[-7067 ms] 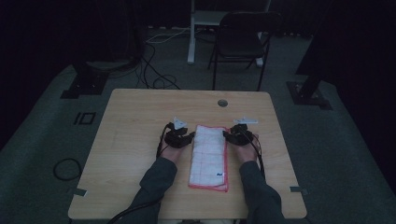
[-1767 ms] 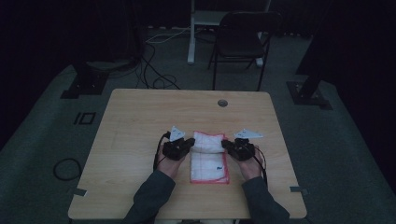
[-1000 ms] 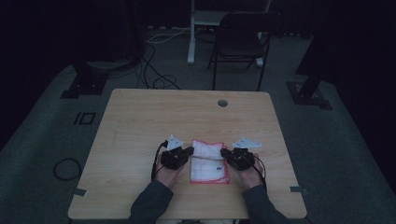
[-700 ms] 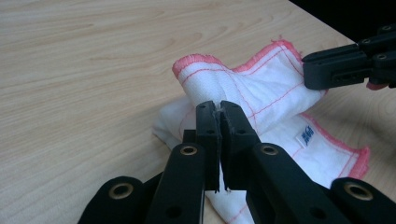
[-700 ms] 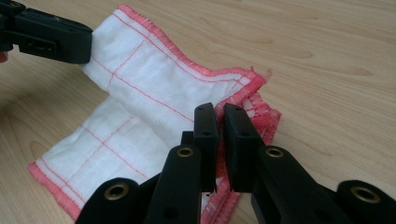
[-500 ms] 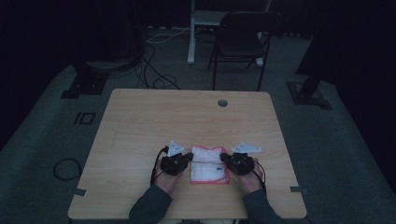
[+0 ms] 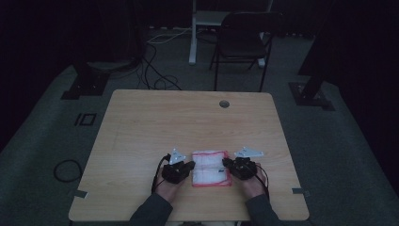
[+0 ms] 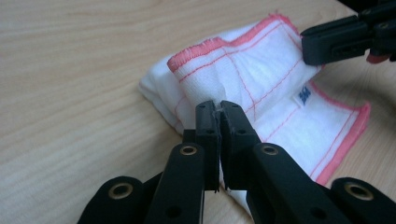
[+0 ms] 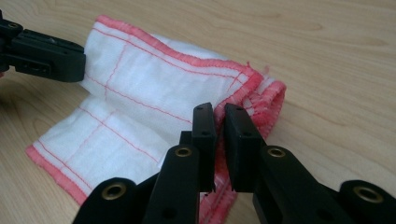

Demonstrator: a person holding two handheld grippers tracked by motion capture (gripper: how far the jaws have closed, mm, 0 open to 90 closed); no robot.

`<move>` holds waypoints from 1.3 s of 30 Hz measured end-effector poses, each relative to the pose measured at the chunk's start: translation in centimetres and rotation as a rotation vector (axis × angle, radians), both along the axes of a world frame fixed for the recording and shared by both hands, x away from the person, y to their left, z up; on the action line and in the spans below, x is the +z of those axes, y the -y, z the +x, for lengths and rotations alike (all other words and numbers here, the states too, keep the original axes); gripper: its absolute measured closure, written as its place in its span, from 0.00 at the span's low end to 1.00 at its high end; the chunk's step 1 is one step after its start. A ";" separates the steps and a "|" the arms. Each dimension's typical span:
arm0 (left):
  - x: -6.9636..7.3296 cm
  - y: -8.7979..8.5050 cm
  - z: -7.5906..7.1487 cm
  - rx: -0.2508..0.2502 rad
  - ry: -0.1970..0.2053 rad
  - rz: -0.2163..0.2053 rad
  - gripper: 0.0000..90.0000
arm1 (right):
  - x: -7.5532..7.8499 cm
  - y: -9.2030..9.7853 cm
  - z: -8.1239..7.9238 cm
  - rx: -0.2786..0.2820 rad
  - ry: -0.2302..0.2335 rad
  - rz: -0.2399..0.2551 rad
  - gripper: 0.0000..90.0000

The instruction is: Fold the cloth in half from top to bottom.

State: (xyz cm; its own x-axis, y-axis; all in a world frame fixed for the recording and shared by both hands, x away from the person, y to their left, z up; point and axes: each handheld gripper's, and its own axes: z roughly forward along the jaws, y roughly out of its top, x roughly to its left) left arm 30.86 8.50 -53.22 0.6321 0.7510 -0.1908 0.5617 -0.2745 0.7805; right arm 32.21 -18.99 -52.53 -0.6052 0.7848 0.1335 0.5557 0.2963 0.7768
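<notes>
A white cloth with a pink hem and thin red lines (image 7: 211,168) lies folded over on the wooden table (image 7: 188,122) between my two grippers. My left gripper (image 7: 190,165) is at its left side. In the left gripper view its jaws (image 8: 219,106) are shut on the upper layer of the cloth (image 8: 261,88). My right gripper (image 7: 227,164) is at the cloth's right side. In the right gripper view its jaws (image 9: 219,109) have just been opening, and a narrow gap shows, with the pink hem of the cloth (image 9: 154,88) lying between them.
The table has a round cable hole (image 7: 224,103) near its far edge. Behind it stand a black chair (image 7: 244,42) and dark stand bases. Cables (image 7: 155,70) lie on the grey floor. Each gripper view also shows the other gripper across the cloth.
Both hands have drawn the cloth's far edge toward the near side, folding it to about half its length. The grippers have sunk closer to the table.
</notes>
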 end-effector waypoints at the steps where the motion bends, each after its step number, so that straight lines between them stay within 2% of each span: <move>1: -0.2 -0.1 0.0 -0.003 -0.005 0.005 0.97 | -0.1 0.1 0.0 -0.003 -0.005 0.002 0.91; 7: 0.1 -0.6 -0.3 0.008 0.000 0.002 0.91 | 0.1 0.5 -0.3 -0.025 0.007 -0.030 0.80; 12: 0.8 -1.1 -0.1 0.030 0.021 -0.024 0.83 | 0.9 1.1 -0.1 -0.054 0.026 -0.013 0.70; 16: 1.8 -1.7 0.7 0.057 0.043 -0.050 0.79 | 1.2 1.1 0.3 -0.071 0.025 -0.010 0.67; 21: 2.5 -2.0 1.7 0.088 0.075 -0.055 0.68 | 1.1 0.6 1.2 -0.081 0.001 -0.009 0.63; 25: 3.0 -1.7 2.7 0.093 0.086 -0.052 0.66 | 1.1 0.1 1.9 -0.090 -0.010 -0.004 0.63; 30: 3.0 -1.2 3.7 0.087 0.075 -0.046 0.65 | 0.8 -0.1 2.4 -0.097 -0.027 -0.009 0.63; 32: 2.7 -0.8 4.3 0.091 0.050 -0.037 0.66 | 0.7 -0.2 2.5 -0.099 -0.050 -0.009 0.65; 36: 2.4 -0.4 4.5 0.062 0.003 -0.031 0.74 | 0.6 -0.2 2.3 -0.083 -0.059 0.006 0.73; 39: 2.3 -0.1 4.3 0.035 -0.010 -0.023 0.81 | 0.7 -0.2 2.1 -0.072 -0.058 0.009 0.80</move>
